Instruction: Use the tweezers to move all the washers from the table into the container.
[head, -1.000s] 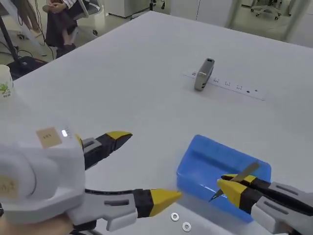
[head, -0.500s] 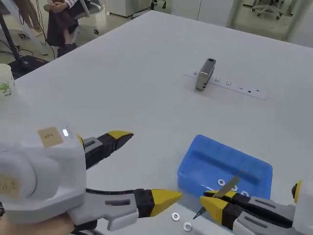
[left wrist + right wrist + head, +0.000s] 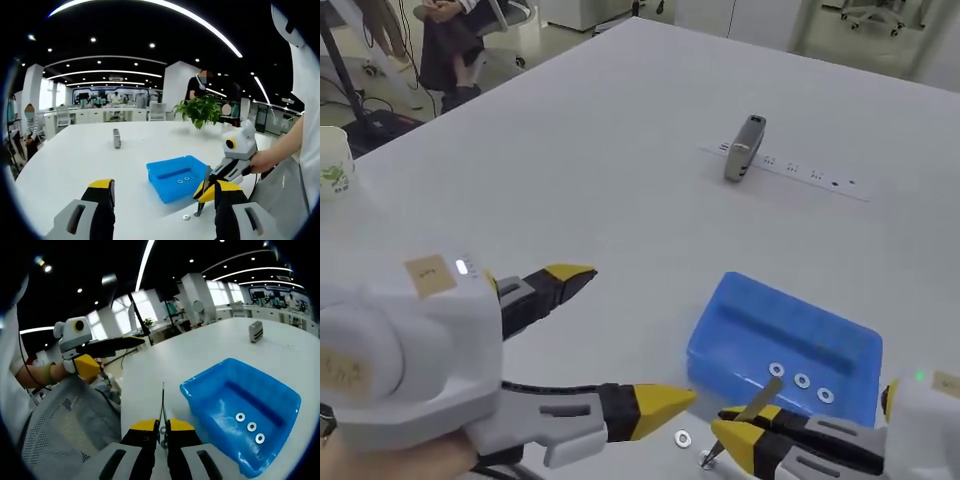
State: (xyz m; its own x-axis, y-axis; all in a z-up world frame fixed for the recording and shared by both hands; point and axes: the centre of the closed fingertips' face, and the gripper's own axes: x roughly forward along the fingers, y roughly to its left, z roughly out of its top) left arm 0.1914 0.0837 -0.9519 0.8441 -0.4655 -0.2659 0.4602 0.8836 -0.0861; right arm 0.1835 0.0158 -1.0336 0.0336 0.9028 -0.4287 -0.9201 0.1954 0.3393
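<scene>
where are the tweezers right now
Head view, bottom right: the tweezers are clamped in the right gripper, tip pointing at two loose washers on the table, beside the blue container's near corner.

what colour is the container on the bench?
The container is blue; the head view shows it best.

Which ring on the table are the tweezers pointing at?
The washer lowest in the head view, right at the tweezers' tip. The other table washer lies apart, up and left of it.
</scene>
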